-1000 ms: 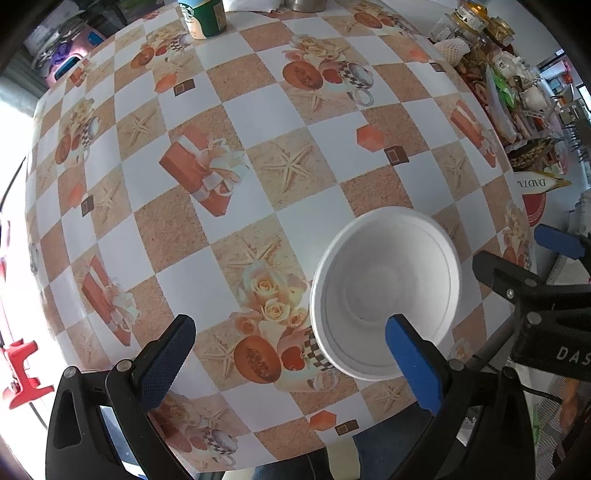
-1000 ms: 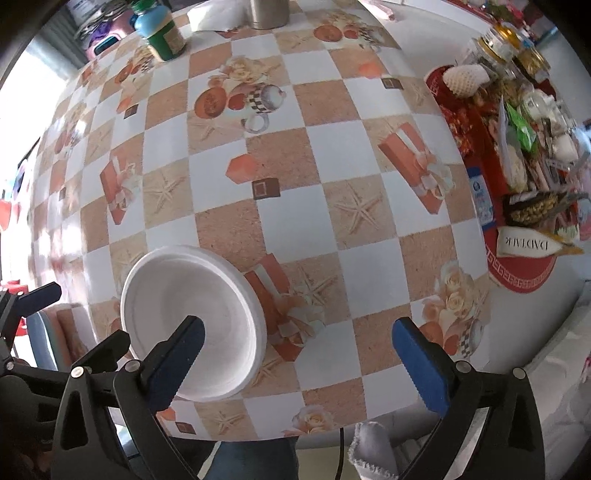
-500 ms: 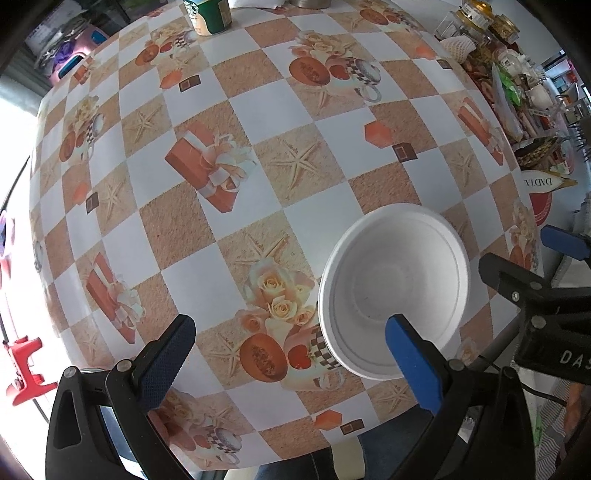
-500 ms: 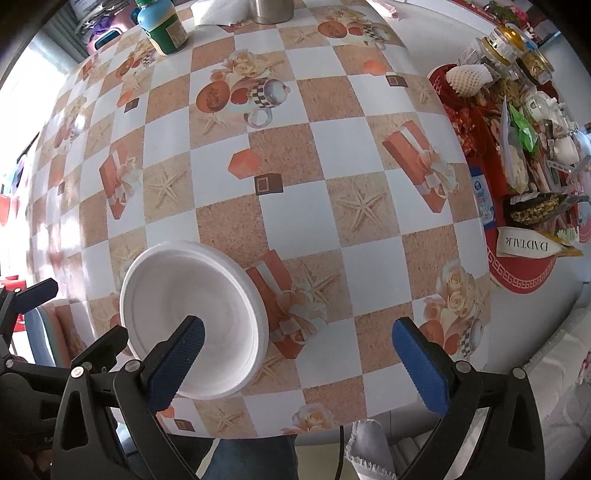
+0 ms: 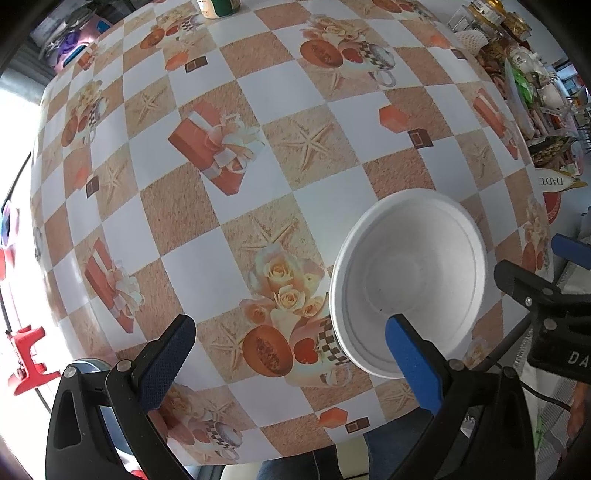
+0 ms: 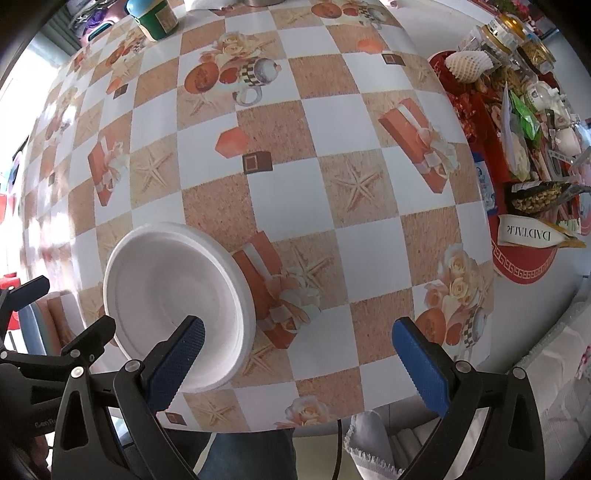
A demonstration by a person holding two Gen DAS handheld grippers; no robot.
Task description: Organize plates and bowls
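The left claw (image 5: 288, 354) is hanging with its fingers apart above the desk (image 5: 295, 122), holding nothing. A white foam bowl (image 5: 408, 280) is sitting near the desk's front edge; it looks light and crushable, best pinched gently at the rim. The right claw (image 6: 297, 352) is hanging likewise spread and empty-handed.

Bright daylight, left edge blown out; fisheye-warped edges.

Checkered-cloth table (image 5: 314, 206) bearing white foam bowl (image 5: 410, 273), green-lidded jar (image 6: 155, 18), red mat (image 6: 524, 262).
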